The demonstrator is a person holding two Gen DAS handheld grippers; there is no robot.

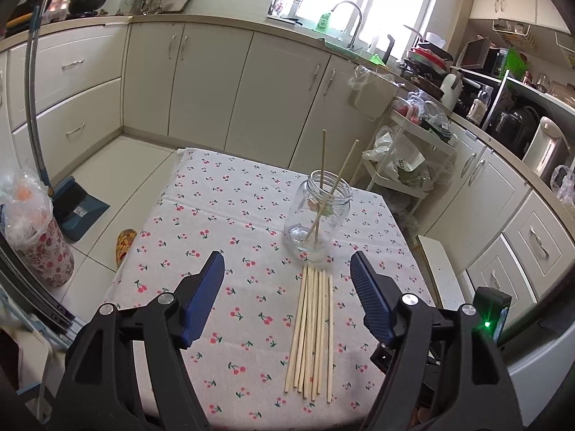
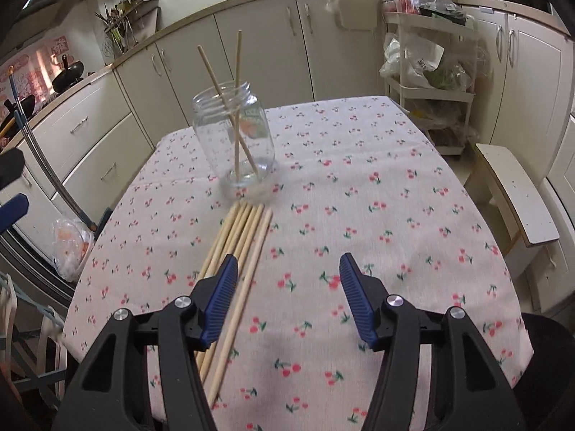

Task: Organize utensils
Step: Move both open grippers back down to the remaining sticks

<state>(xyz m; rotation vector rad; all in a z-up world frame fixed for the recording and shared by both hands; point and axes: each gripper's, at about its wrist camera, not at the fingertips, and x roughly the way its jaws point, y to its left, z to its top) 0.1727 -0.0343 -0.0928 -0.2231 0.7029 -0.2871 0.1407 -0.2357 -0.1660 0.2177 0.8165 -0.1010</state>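
- Left wrist view shows the loose chopsticks (image 1: pixel 312 334) lying bundled side by side on the cherry-print surface (image 1: pixel 215 222), tips nearly touching the jar's base, so each can be lifted straight toward it.
- The glass jar (image 1: pixel 318 215) stands upright just beyond them, with two chopsticks (image 1: pixel 332 176) already leaning crossed inside; most of the sorting looks undone.
- The left gripper (image 1: pixel 287 273) hovers above the bundle, jaws spread wide and holding nothing.
- The right gripper (image 2: pixel 288 269) hangs low over the bundle's right edge, jaws likewise wide apart and empty, its left finger over the sticks, likely placed for the next pick.
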